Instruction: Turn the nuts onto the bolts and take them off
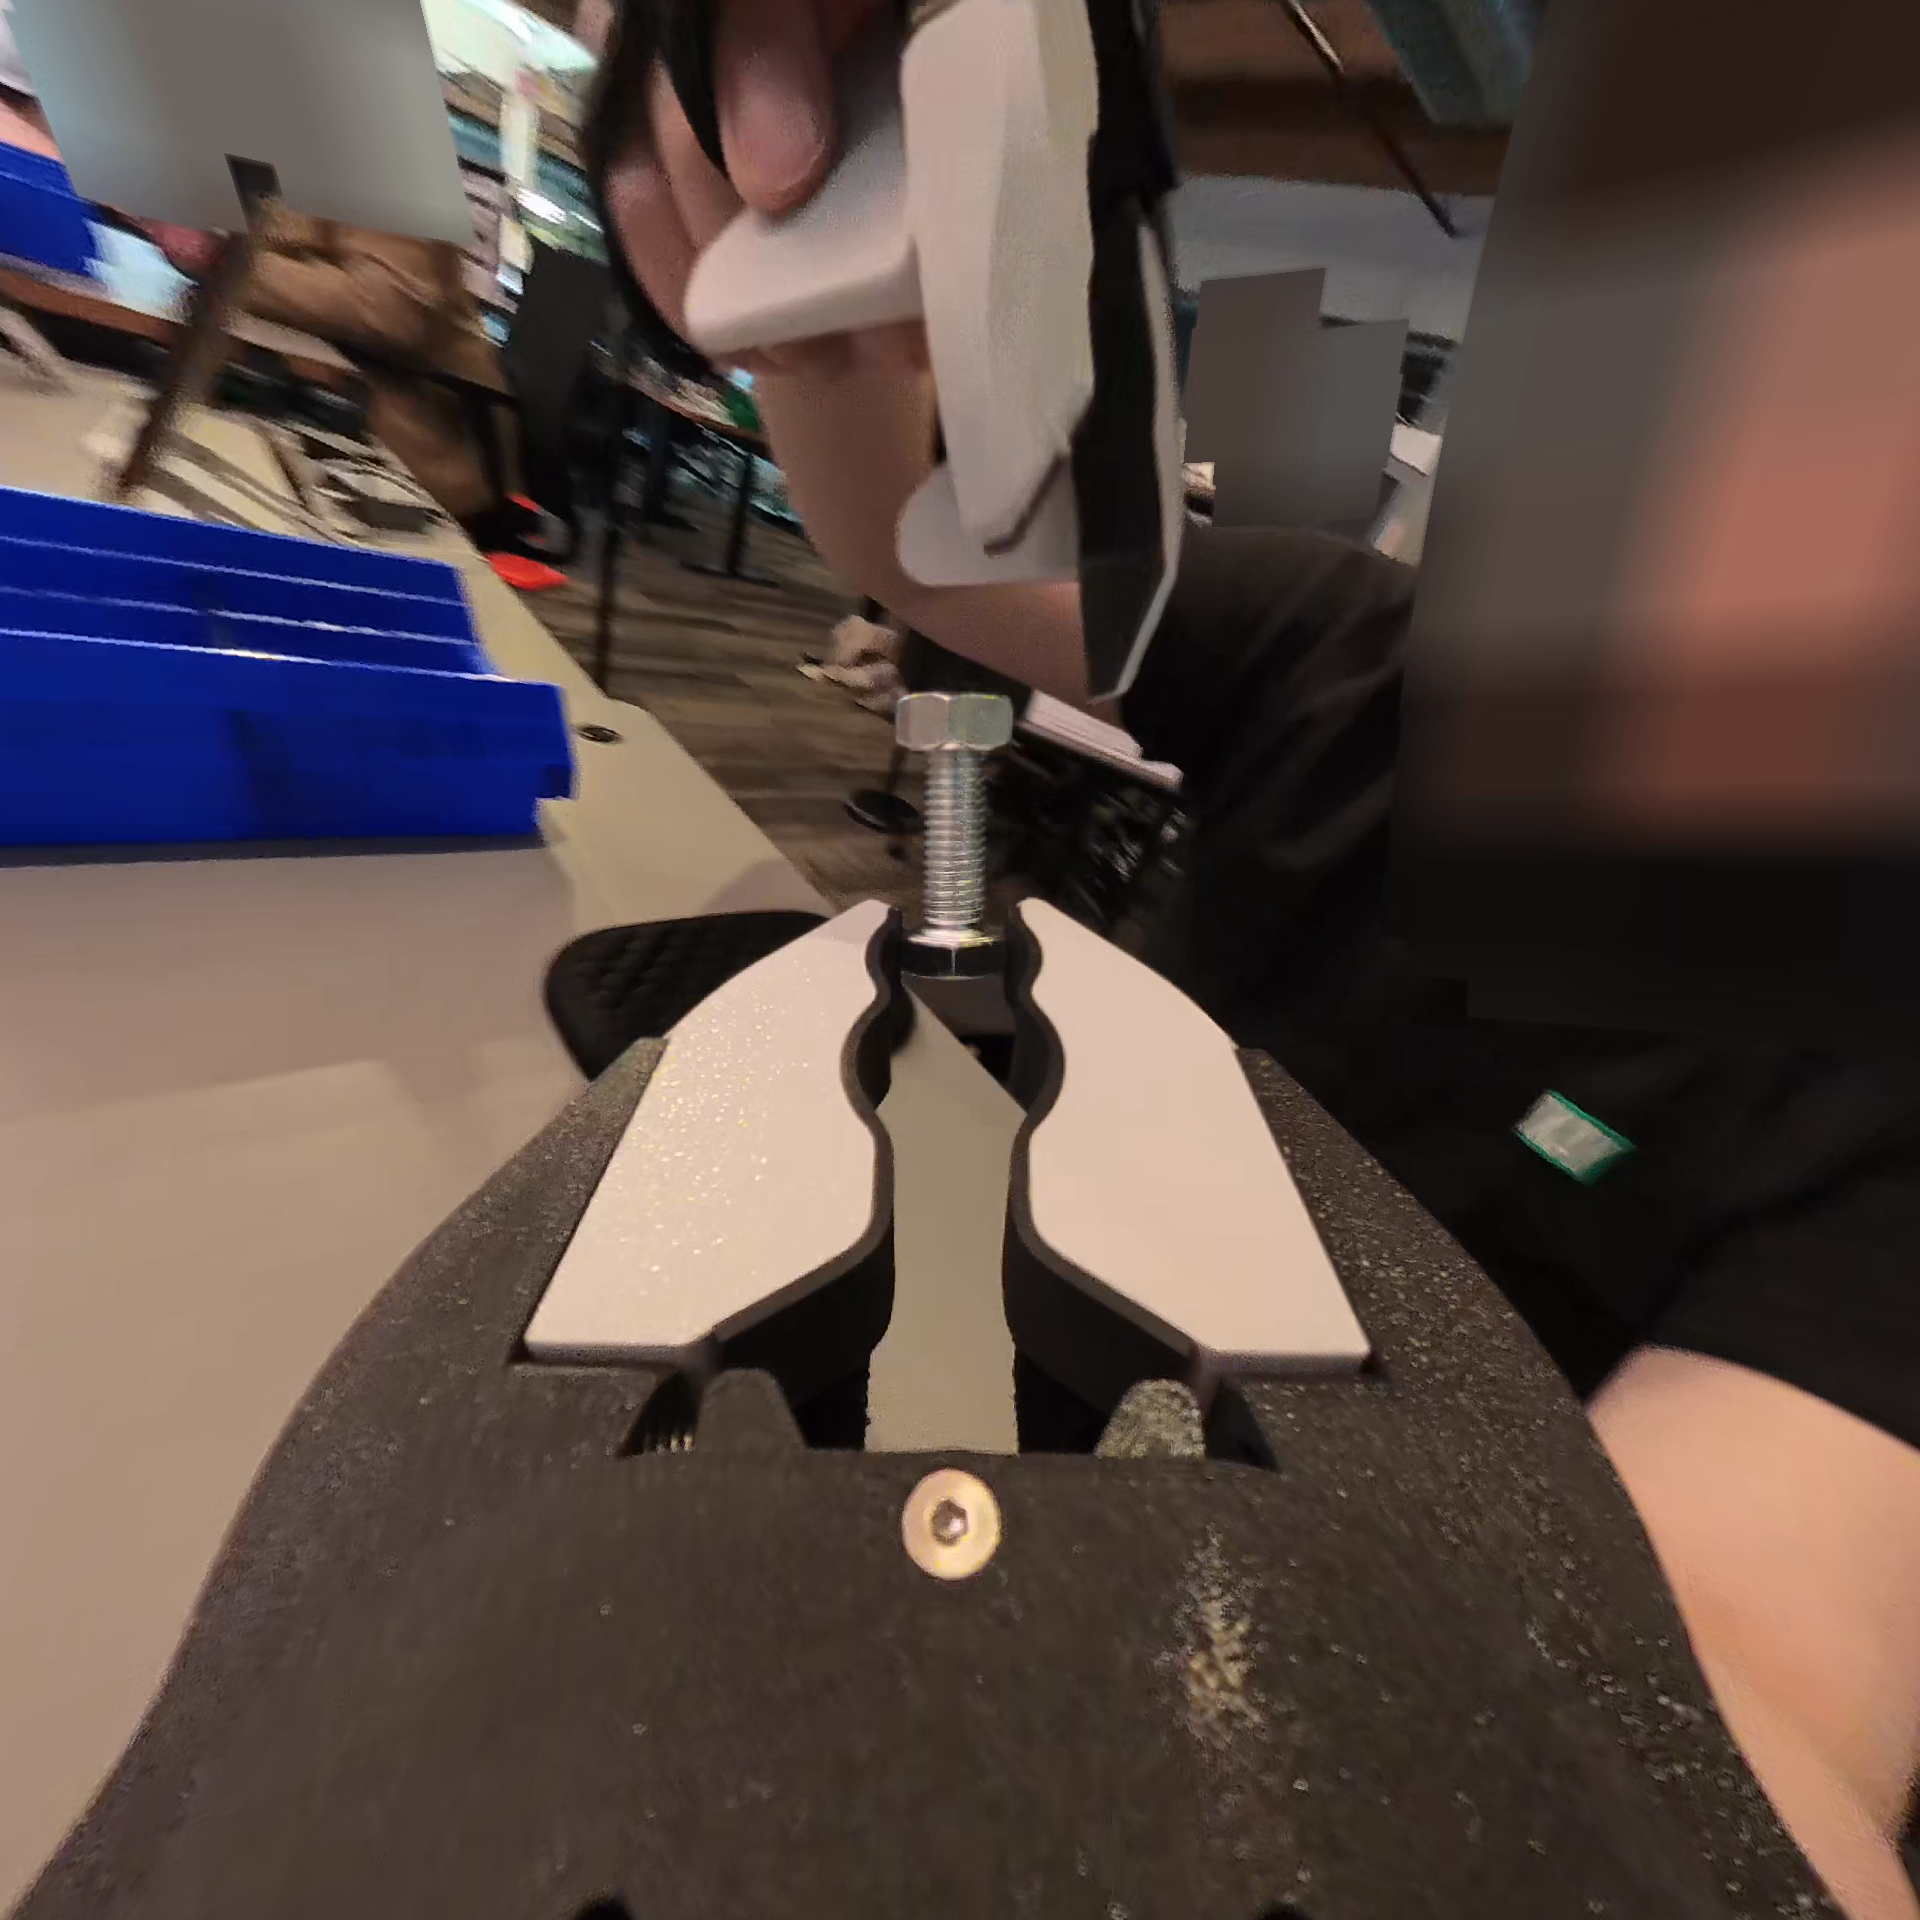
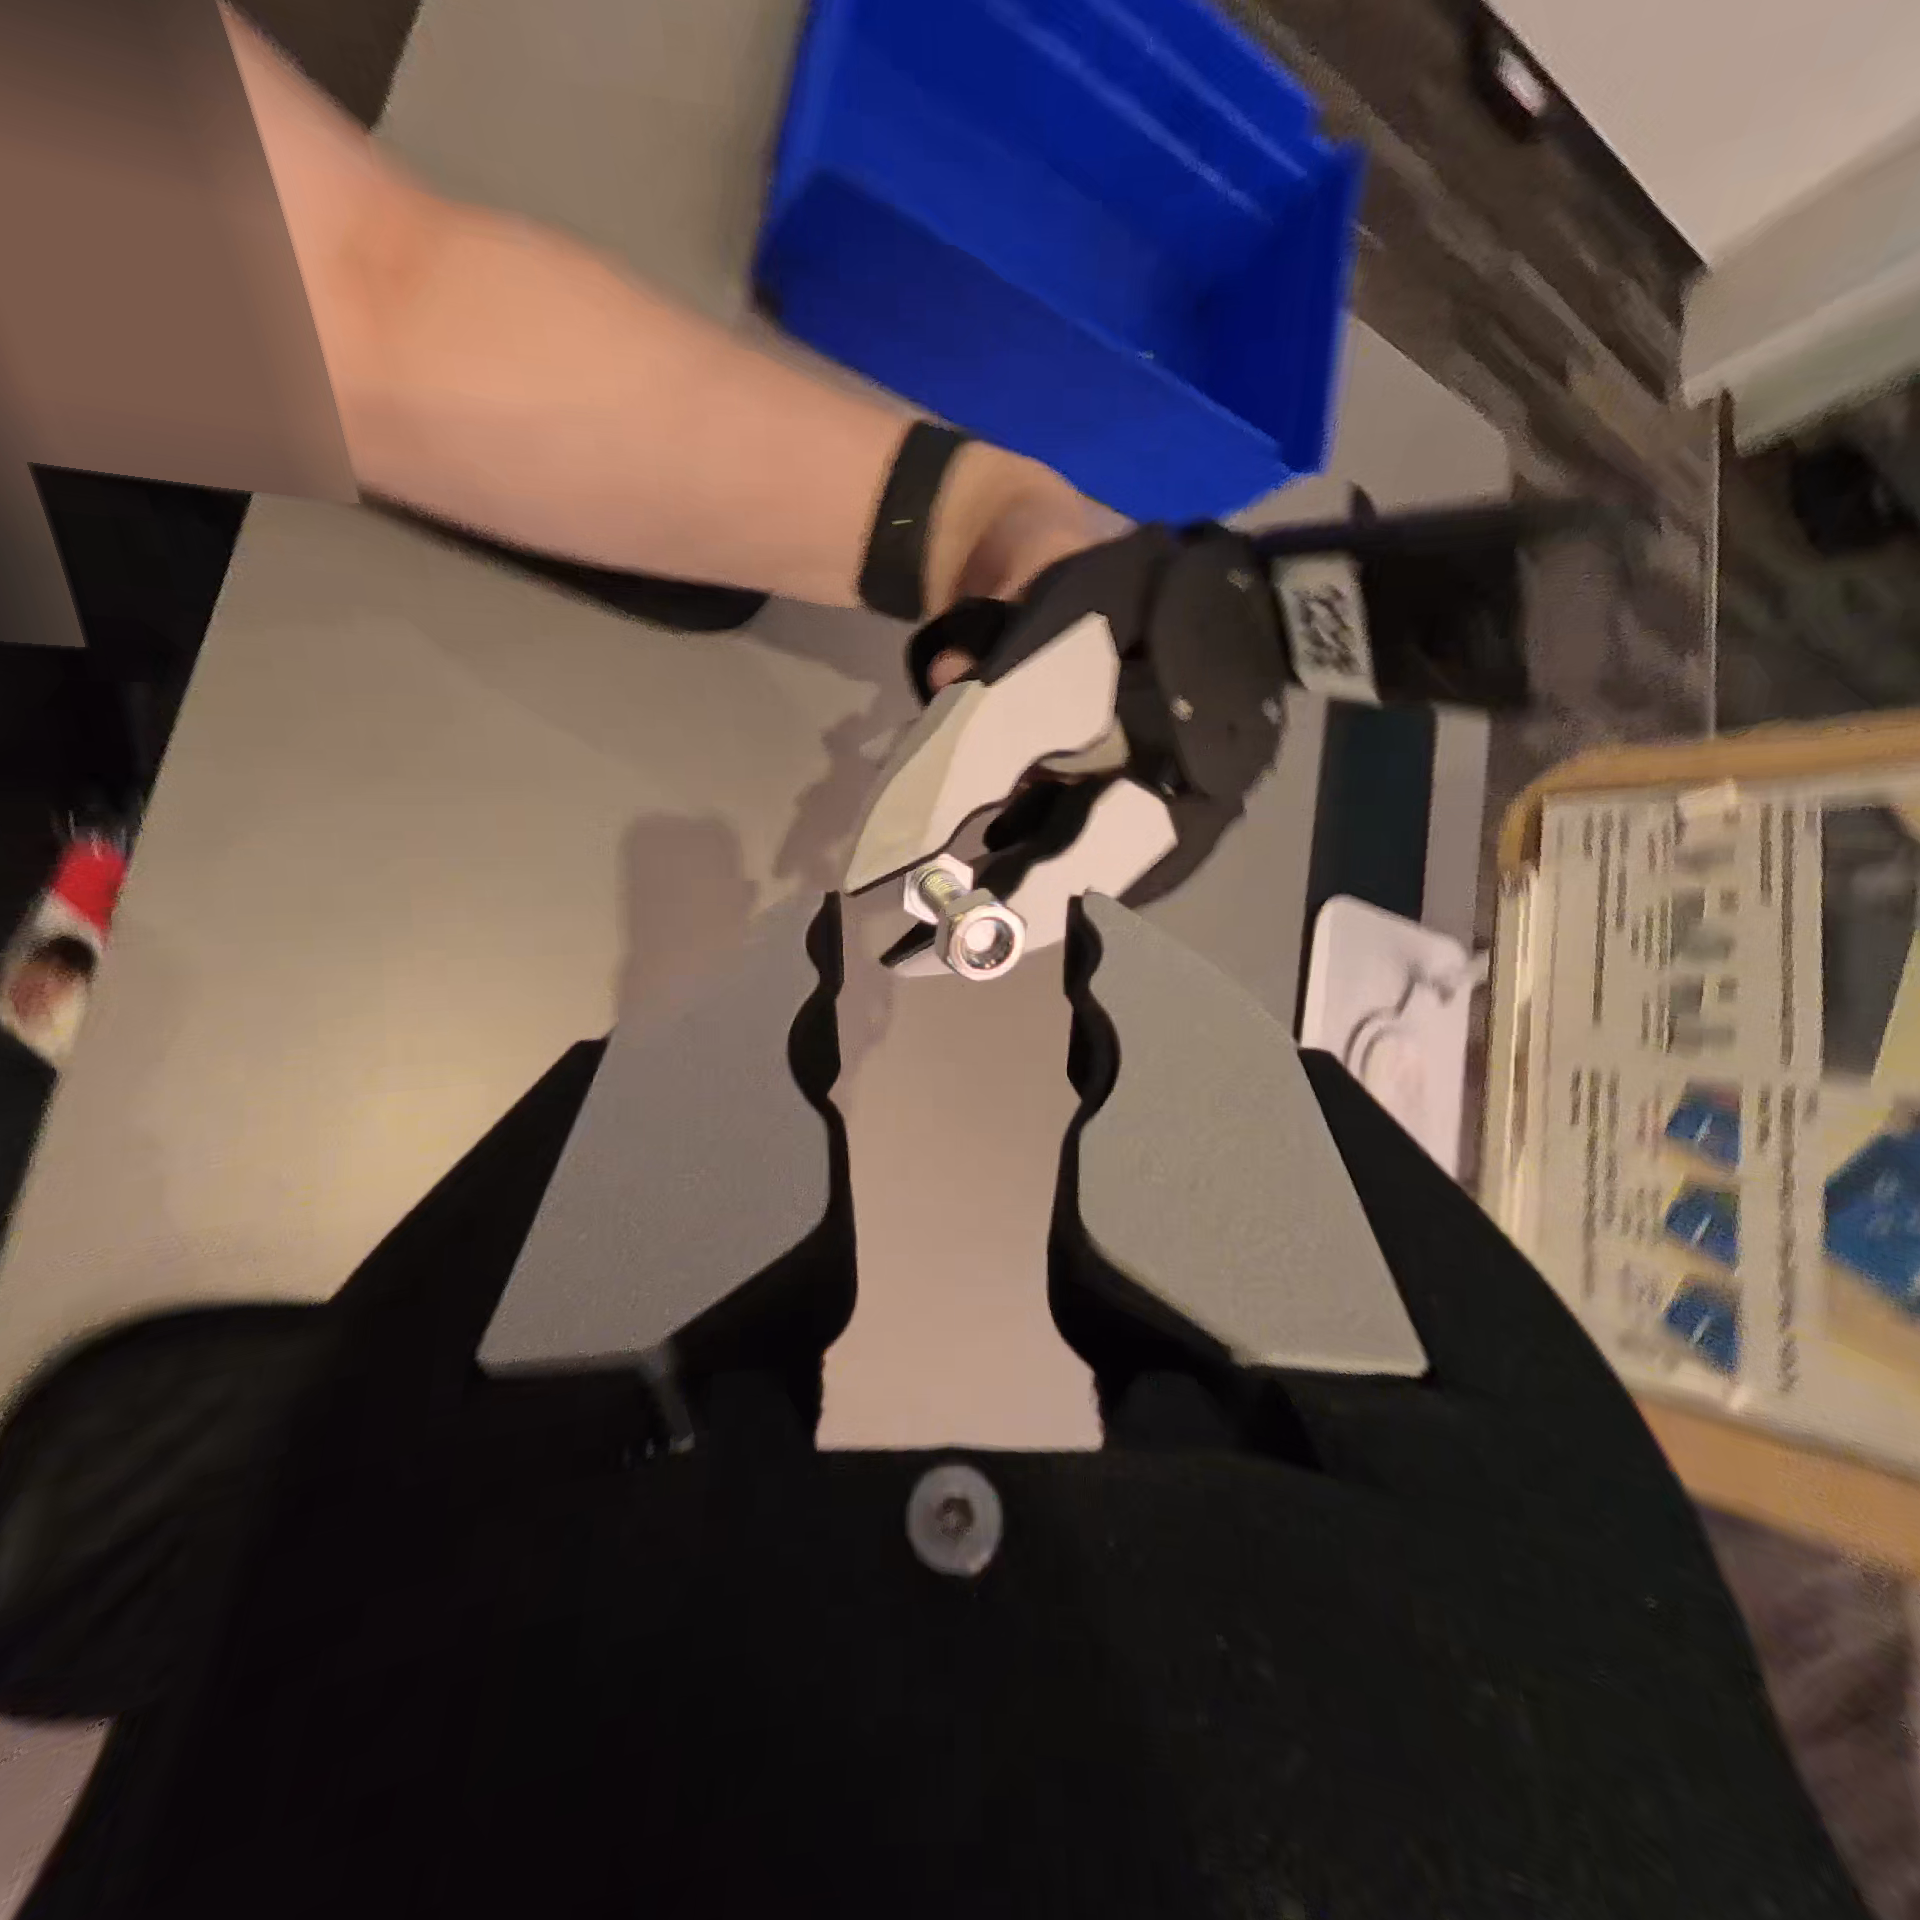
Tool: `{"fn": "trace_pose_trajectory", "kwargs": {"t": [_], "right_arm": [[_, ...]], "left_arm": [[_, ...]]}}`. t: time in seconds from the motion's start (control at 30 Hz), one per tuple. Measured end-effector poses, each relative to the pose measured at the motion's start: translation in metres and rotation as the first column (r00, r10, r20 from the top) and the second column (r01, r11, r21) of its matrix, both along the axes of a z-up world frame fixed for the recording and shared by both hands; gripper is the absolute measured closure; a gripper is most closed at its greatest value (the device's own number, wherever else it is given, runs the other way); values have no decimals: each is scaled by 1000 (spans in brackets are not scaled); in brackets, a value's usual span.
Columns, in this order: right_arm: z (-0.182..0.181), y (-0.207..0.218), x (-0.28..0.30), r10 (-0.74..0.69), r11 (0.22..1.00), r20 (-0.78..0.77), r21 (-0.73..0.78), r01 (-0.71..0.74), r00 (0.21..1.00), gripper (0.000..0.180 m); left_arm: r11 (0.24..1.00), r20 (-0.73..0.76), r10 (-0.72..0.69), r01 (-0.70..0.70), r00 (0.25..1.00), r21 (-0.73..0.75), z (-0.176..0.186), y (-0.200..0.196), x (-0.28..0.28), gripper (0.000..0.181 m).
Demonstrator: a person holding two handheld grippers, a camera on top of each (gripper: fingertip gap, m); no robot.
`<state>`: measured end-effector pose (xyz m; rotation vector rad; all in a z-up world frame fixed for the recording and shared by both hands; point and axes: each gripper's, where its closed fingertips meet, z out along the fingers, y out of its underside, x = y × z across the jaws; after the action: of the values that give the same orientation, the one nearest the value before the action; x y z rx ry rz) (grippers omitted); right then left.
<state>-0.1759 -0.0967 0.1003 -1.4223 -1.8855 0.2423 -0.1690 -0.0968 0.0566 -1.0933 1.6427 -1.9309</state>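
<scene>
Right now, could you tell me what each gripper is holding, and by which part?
The left gripper clamps the bolt by its hex head, nut at the free end. The right gripper is open, holding nothing.

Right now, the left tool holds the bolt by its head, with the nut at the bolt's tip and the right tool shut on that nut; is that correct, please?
Not quite: the right tool is open, its fingers apart and not clamping the nut, as the right wrist view shows. The left tool does hold the bolt by its head, nut at the tip.
</scene>
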Motion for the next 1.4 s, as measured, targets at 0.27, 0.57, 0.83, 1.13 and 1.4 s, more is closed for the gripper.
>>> {"fn": "trace_pose_trajectory", "kwargs": {"t": [0.27, 0.57, 0.83, 1.13, 1.4], "right_arm": [[19, 54, 38, -595, 699, -81, -543, 465, 800, 133], [5, 80, 44, -737, 500, 31, -647, 576, 675, 134], [6, 100, 48, -783, 475, 61, -583, 659, 619, 137], [-7, 102, 48, -781, 439, 97, -618, 652, 617, 143], [-11, 100, 45, -766, 443, 99, -635, 633, 636, 161]], "left_arm": [[920, 58, 382, -385, 923, 73, 6, 54, 25, 163], [747, 119, 624, -635, 772, 200, 13, 82, 39, 162], [684, 93, 694, -694, 714, 225, 8, 93, 45, 163], [676, 84, 698, -693, 711, 250, 5, 93, 46, 162], [681, 73, 694, -686, 716, 258, 3, 93, 47, 162]]}}
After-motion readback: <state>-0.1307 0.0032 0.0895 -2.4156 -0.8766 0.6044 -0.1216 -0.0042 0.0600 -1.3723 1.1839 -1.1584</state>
